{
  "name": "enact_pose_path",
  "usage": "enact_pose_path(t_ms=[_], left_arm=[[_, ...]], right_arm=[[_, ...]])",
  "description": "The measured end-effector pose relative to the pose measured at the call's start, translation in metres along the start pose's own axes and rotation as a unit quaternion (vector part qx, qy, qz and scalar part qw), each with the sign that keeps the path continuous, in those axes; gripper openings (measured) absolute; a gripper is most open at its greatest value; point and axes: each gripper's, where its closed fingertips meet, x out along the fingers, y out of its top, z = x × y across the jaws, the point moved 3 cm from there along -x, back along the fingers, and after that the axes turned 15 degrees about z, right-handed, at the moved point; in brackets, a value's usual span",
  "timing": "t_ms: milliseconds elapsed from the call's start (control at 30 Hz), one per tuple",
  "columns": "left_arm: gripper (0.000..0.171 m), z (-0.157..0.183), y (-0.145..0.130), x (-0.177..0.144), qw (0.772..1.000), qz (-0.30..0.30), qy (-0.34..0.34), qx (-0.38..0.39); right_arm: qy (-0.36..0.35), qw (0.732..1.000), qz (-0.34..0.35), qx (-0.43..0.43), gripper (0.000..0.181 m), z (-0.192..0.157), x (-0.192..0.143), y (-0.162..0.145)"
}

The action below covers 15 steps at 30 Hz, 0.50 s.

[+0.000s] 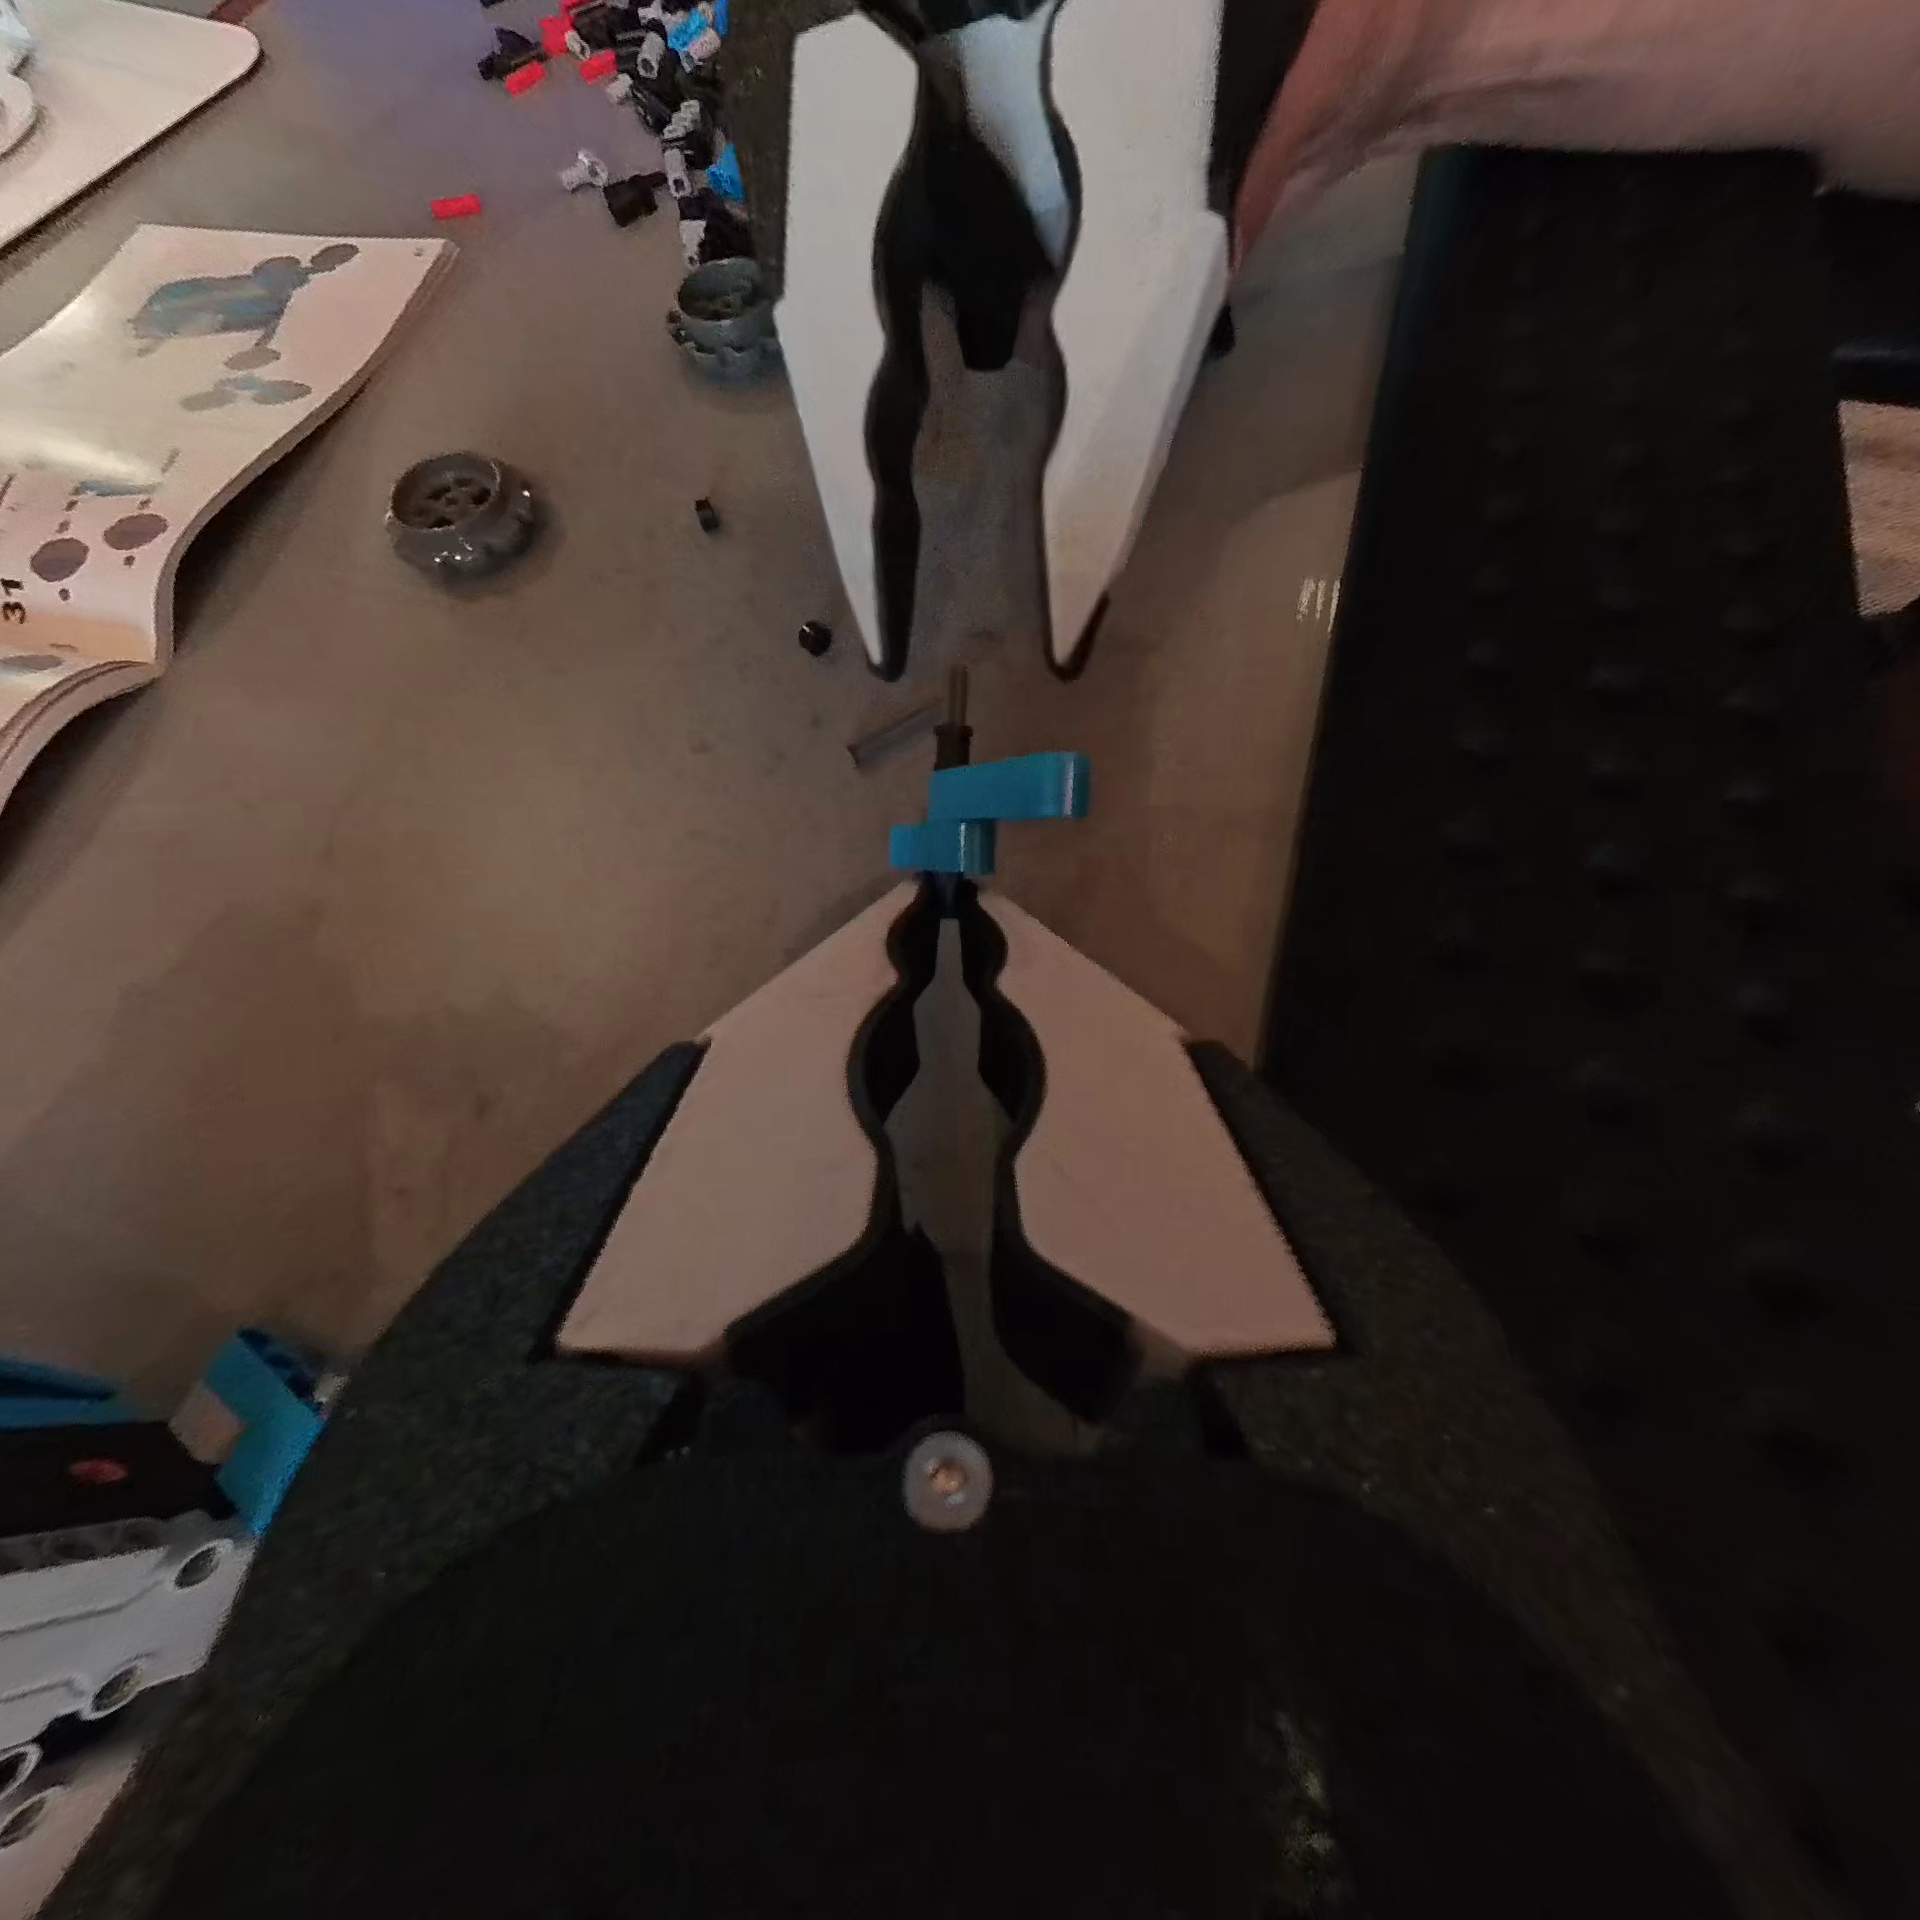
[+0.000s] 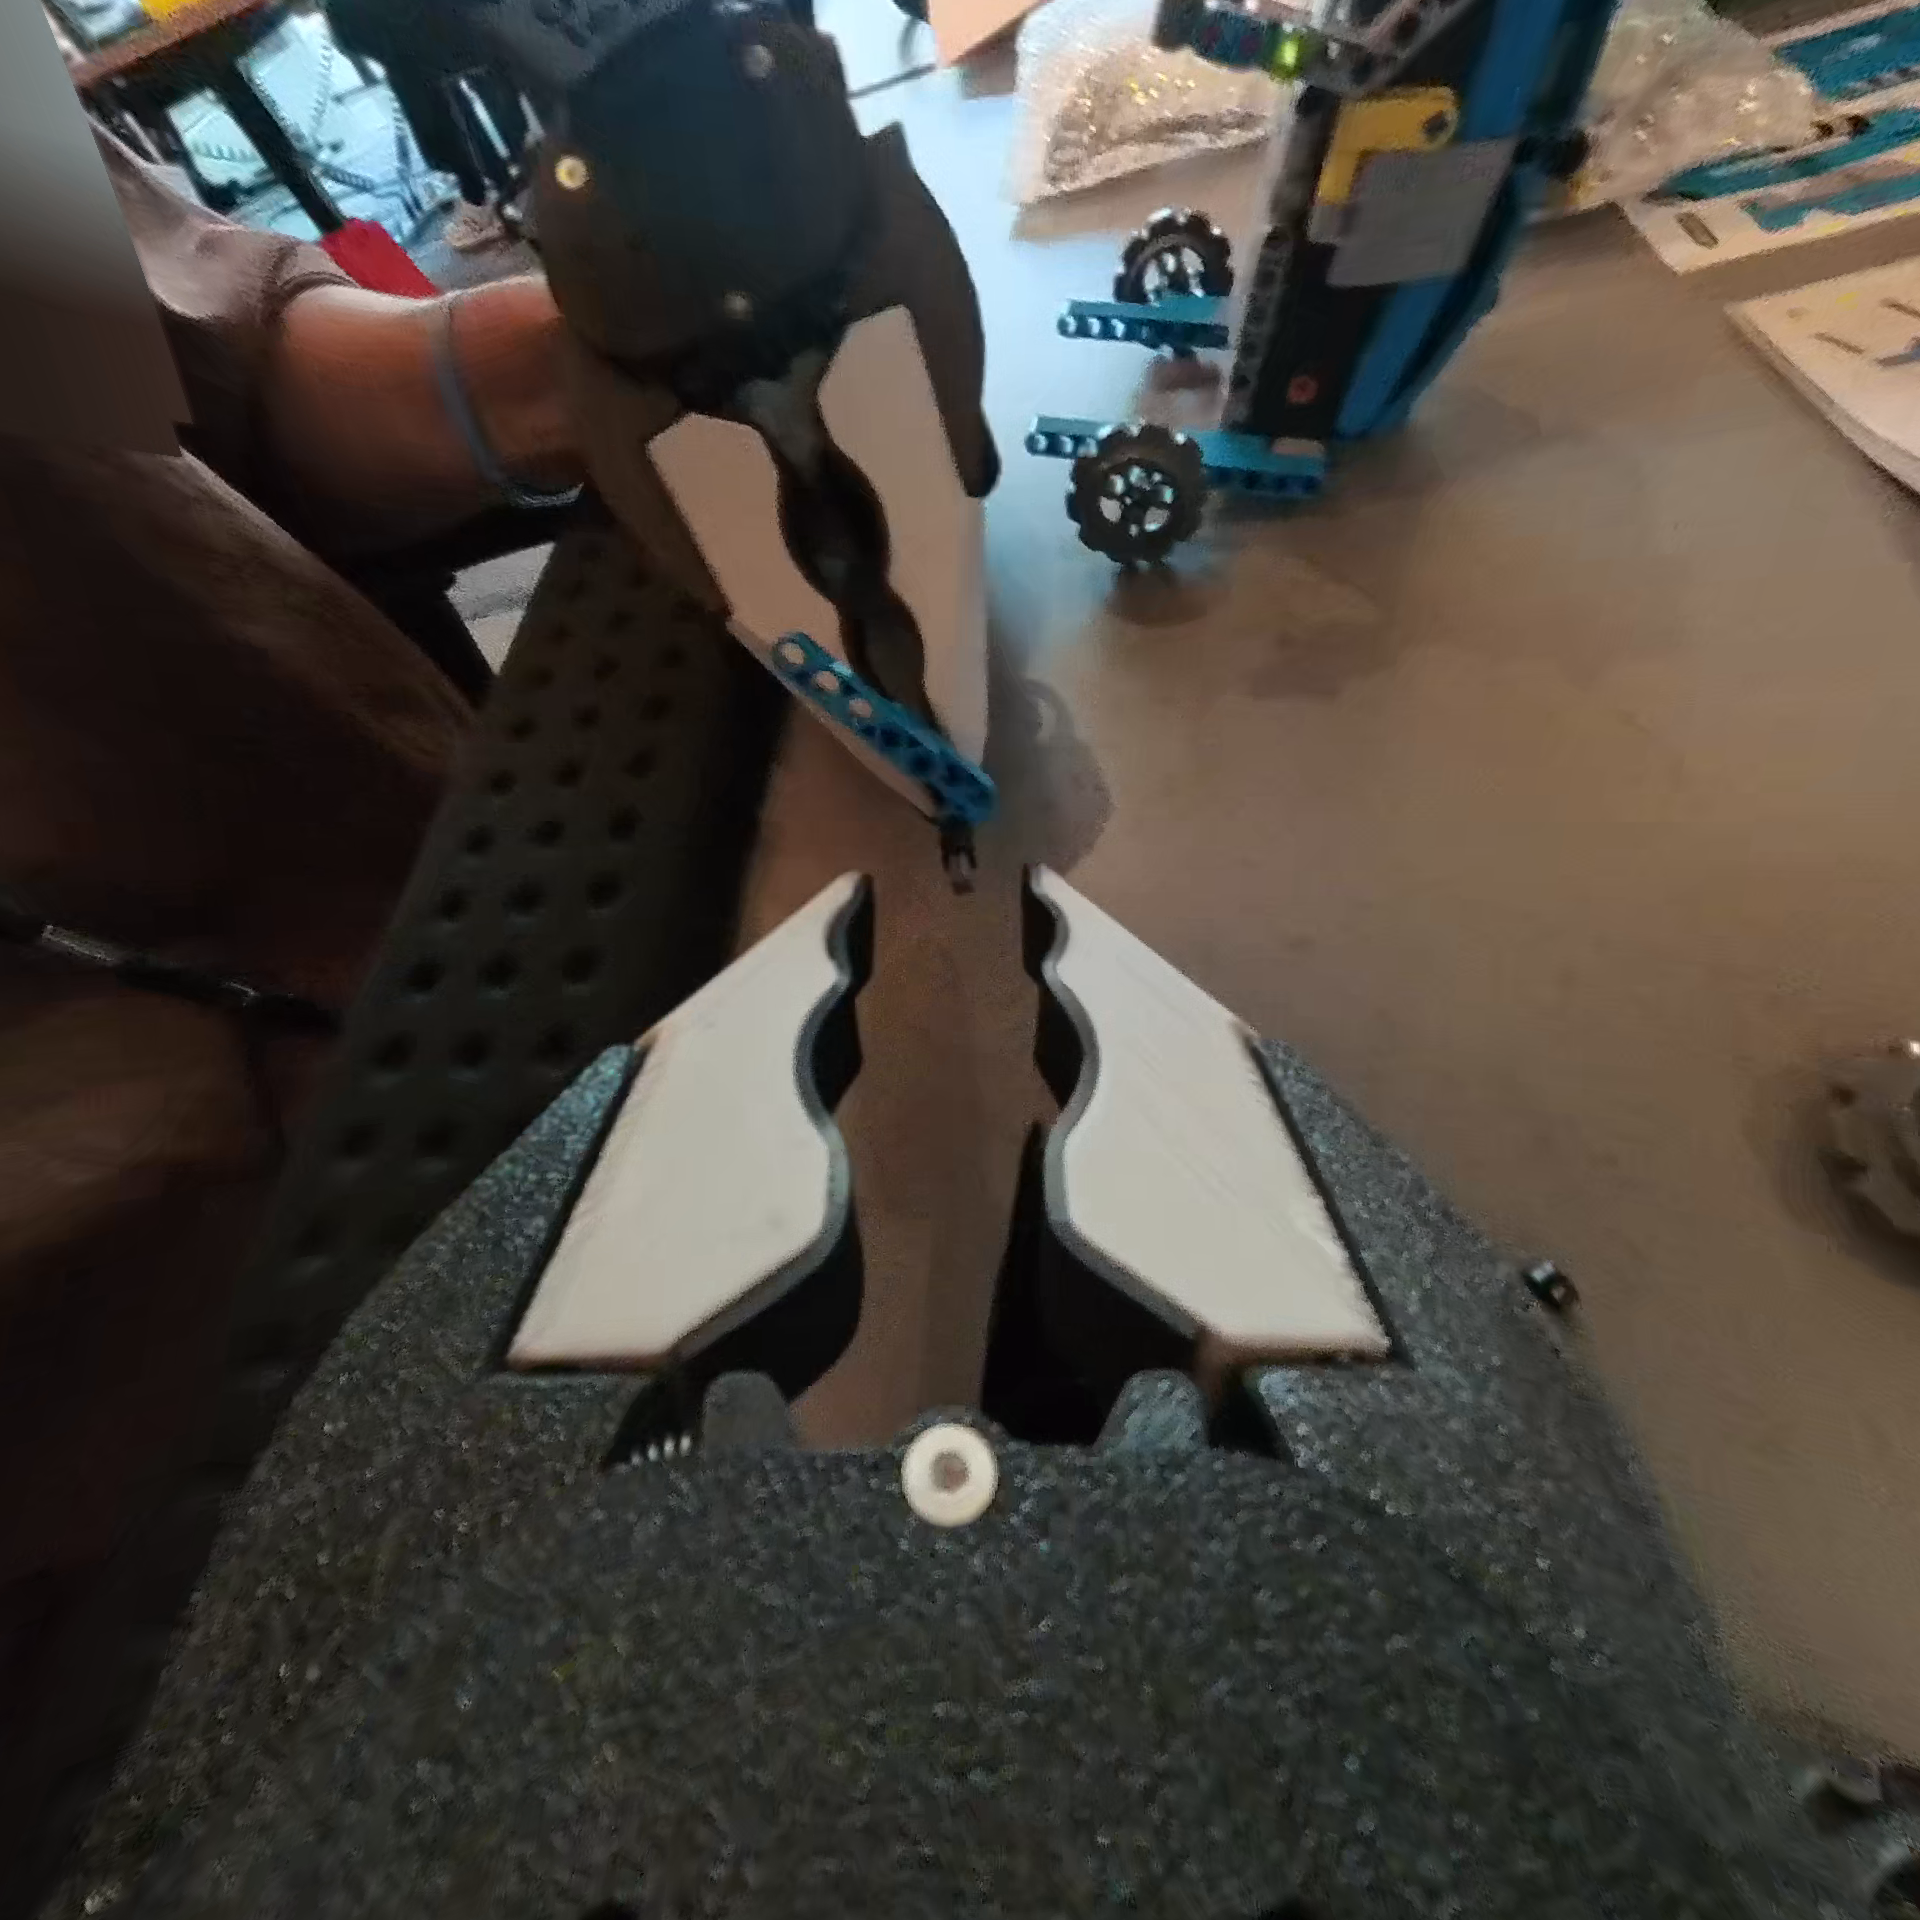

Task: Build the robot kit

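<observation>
Left wrist view: the left gripper (image 1: 948, 894) is clamped on a blue beam (image 1: 987, 810), seen edge-on, so its holes are hidden. A dark pin (image 1: 956, 717) sticks out beyond the beam. Just past the pin, the right gripper (image 1: 971, 665) has its jaws apart, holding nothing.

Right wrist view: the beam lies slantwise, held above the worktop (image 2: 1455, 831). The pin at its lower end sits almost between the right gripper's tips. Blur makes it unclear how firmly the pin is seated in the beam.

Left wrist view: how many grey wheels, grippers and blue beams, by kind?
Grey toothed plastic wheels: 2
Two-finger grippers, the left gripper and the right gripper: 2
Blue holed plastic beam, pinched by the left gripper: 1
Total: 5
</observation>
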Motion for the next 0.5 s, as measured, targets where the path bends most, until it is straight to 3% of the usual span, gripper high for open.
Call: enact_pose_path(t_ms=[333, 433, 500], left_arm=[[0.002, 0.002, 0.003, -0.002, 1.000, 0.013, -0.005, 0.002], [0.003, 0.001, 0.007, -0.004, 1.000, 0.029, -0.006, -0.009], [0.003, -0.003, 0.015, -0.009, 0.998, 0.061, -0.003, -0.030]], right_arm=[[-0.021, 0.995, -0.060, -0.083, 0.007, -0.002, 0.021, -0.010], [-0.011, 0.997, -0.046, -0.056, 0.006, -0.003, 0.021, -0.004], [0.000, 1.000, -0.019, 0.012, 0.006, -0.001, 0.019, 0.002]])
